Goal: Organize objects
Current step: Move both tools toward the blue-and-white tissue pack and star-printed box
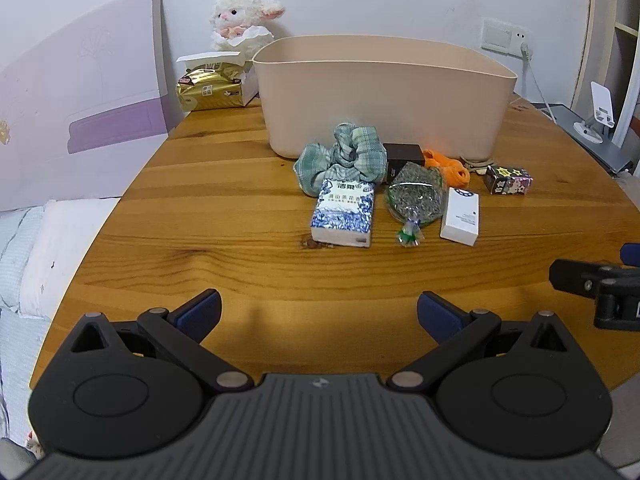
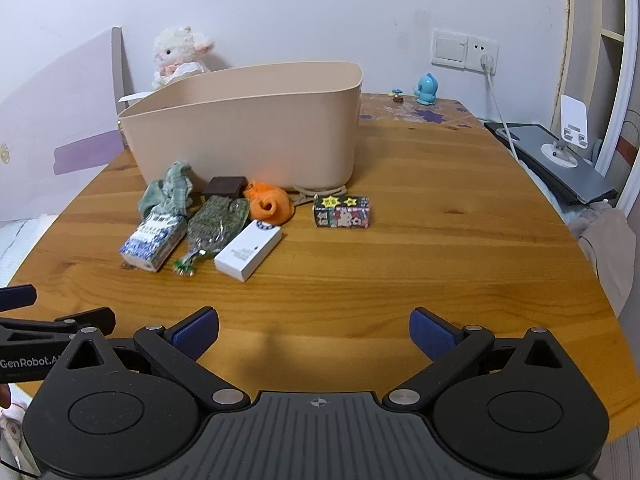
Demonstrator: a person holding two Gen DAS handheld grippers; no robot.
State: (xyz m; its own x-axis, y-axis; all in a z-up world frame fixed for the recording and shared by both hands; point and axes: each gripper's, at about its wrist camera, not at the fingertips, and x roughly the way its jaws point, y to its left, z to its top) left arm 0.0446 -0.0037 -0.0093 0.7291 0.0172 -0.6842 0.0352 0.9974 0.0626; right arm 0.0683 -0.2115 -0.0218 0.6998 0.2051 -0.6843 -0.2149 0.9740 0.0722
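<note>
A beige plastic bin [image 1: 384, 96] [image 2: 248, 136] stands on the wooden table [image 1: 200, 216]. In front of it lie a green plaid scrunchie [image 1: 344, 154], a blue-and-white tissue pack [image 1: 344, 212] [image 2: 154, 244], a green bag of dried leaves [image 1: 416, 196] [image 2: 216, 224], a white box [image 1: 460, 216] [image 2: 248, 254], a dark box [image 1: 404, 156], an orange scrunchie [image 1: 448, 168] [image 2: 270, 206] and a small colourful box [image 1: 508, 180] [image 2: 342, 211]. My left gripper [image 1: 319, 314] and right gripper [image 2: 314, 332] hover open over the near table edge, short of the objects, with nothing between their fingers.
A plush lamb [image 1: 240, 16], a gold tissue pack [image 1: 212, 88] and a purple-white board [image 1: 80, 112] stand at the back left. A phone stand [image 2: 568, 132] on a grey slab, a wall socket [image 2: 464, 50] with a cable and a blue figurine [image 2: 426, 88] are at the right.
</note>
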